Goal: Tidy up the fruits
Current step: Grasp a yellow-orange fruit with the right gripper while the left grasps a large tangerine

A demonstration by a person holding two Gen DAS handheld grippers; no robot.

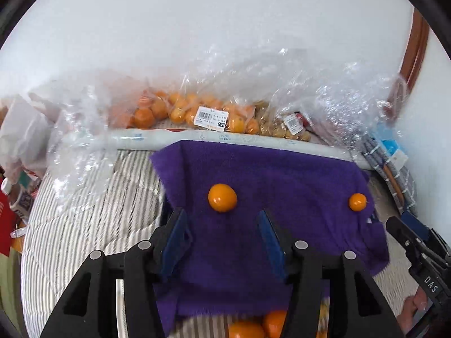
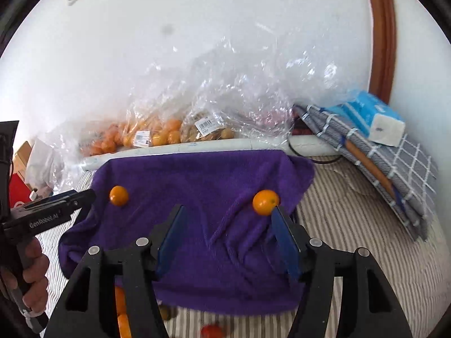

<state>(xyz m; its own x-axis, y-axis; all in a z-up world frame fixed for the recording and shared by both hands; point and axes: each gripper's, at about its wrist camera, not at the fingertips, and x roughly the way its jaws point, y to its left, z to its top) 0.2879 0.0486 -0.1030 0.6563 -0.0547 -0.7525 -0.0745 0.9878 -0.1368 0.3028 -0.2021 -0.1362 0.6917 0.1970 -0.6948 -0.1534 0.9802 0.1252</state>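
Observation:
Two small oranges lie on a purple towel (image 1: 282, 186) spread on a striped bed. In the left wrist view my left gripper (image 1: 222, 218) is open and empty, with the left orange (image 1: 222, 197) just beyond its fingertips; the right orange (image 1: 357, 202) lies further right. In the right wrist view my right gripper (image 2: 228, 214) is open and empty over the towel (image 2: 197, 180); the right orange (image 2: 265, 202) sits by its right fingertip (image 2: 279, 219), and the left orange (image 2: 118, 195) lies far left. More oranges (image 1: 253, 328) lie loose at the towel's near edge.
Clear plastic bags of oranges (image 1: 180, 112) and brownish fruit (image 1: 282, 131) stand along the wall behind a white roll (image 1: 225, 139). Folded grey blankets (image 2: 380, 163) with a blue tissue pack (image 2: 369, 115) lie at the right. A red fruit (image 2: 211, 331) lies near the front.

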